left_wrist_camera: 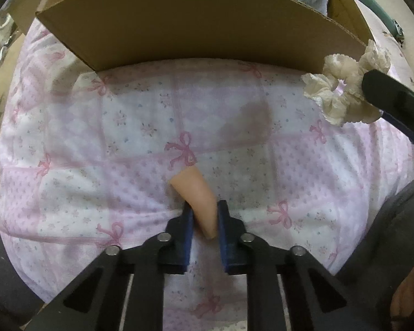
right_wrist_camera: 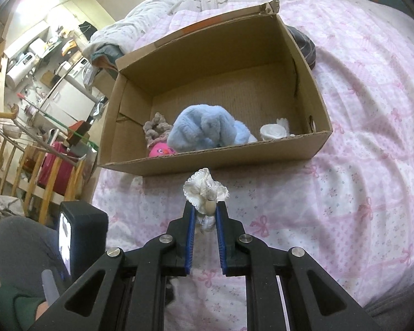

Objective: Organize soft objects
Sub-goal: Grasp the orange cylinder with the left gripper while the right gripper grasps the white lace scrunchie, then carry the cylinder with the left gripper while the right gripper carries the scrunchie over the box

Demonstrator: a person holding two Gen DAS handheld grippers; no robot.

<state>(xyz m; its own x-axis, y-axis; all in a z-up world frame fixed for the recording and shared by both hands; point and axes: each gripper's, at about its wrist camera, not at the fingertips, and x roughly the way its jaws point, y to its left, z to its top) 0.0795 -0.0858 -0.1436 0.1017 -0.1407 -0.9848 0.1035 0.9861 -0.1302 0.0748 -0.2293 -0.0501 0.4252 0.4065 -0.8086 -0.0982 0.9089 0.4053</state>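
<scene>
My left gripper is shut on a peach-coloured soft wedge-shaped sponge and holds it just above the pink bedspread, in front of the cardboard box. My right gripper is shut on a cream frilly scrunchie and holds it in front of the near wall of the box. The scrunchie also shows in the left wrist view at the right, beside the box corner. The box holds a blue plush towel, a pink toy, a grey scrunchie and a white item.
The box lies open on the bed with the pink bow-pattern bedspread. A dark grey cushion lies behind the box. Room furniture and wooden rails are off the bed's left edge. My left gripper's body shows at lower left.
</scene>
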